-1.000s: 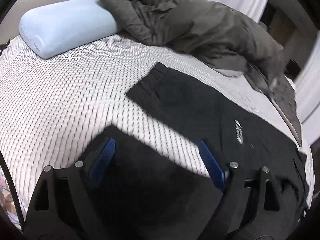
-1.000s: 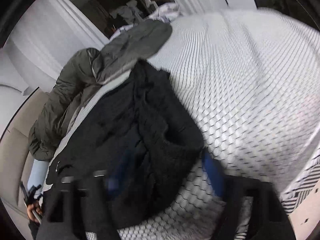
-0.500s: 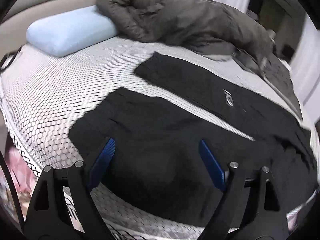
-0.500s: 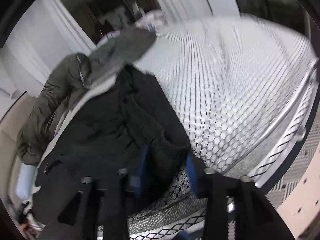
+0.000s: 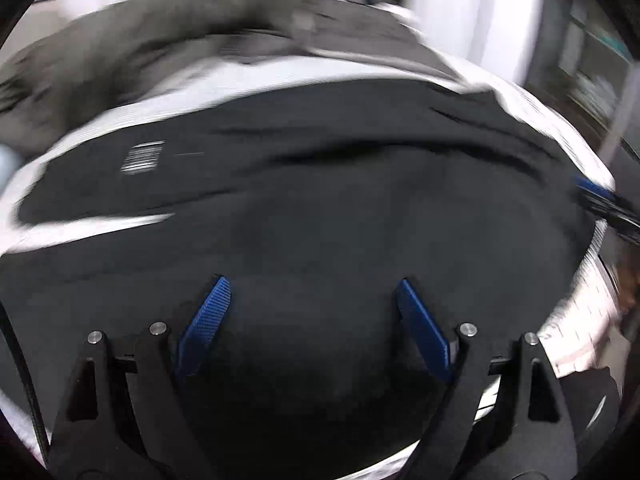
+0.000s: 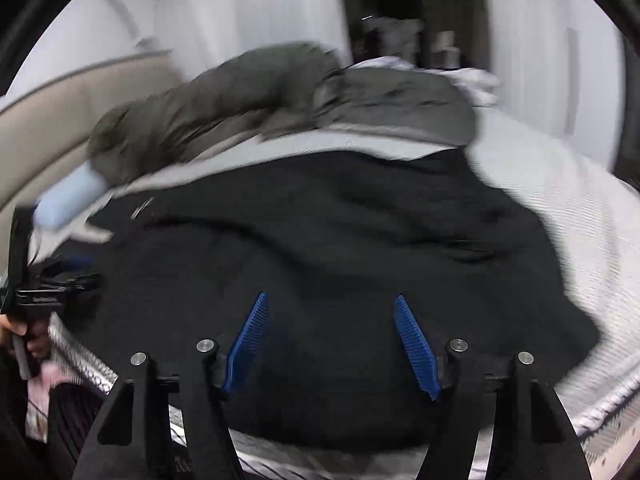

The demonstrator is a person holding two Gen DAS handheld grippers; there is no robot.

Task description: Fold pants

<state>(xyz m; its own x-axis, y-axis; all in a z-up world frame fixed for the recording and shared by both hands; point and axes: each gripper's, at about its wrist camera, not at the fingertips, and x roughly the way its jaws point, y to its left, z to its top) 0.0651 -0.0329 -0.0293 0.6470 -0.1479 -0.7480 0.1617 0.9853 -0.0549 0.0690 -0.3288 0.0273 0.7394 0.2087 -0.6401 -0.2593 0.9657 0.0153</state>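
On the bed: black pants [image 5: 320,208] lie spread over the white honeycomb-patterned mattress cover [image 6: 560,216], filling most of both wrist views.
Pants, layout: the fabric lies mostly flat with shallow creases; in the left wrist view a pale strip of cover shows between two dark parts at the left, where the legs part.
Pants, mark: a small white striped label [image 5: 144,158] sits on the far dark part, toward the left of that view.
Left gripper [image 5: 316,320]: blue pads stand wide apart above the dark cloth, with nothing pinched between them; whether the tips touch the fabric cannot be told through the blur.
Right gripper [image 6: 332,332]: its jaws have just been opening; the blue pads now stand apart over the pants, and no cloth is caught between them.
Each gripper in the other's view: the right one shows at the right edge of the left wrist view, the left one at the left edge of the right wrist view, beside the pants' border.
Behind the pants: an olive-grey jacket [image 6: 248,96] lies heaped along the far side of the bed.
Pillow [image 6: 68,200]: light blue, at the left by the beige headboard [image 6: 60,120], partly under the jacket's end.
Background: white curtains [image 6: 240,12].
Picture quality: both views are smeared by motion.
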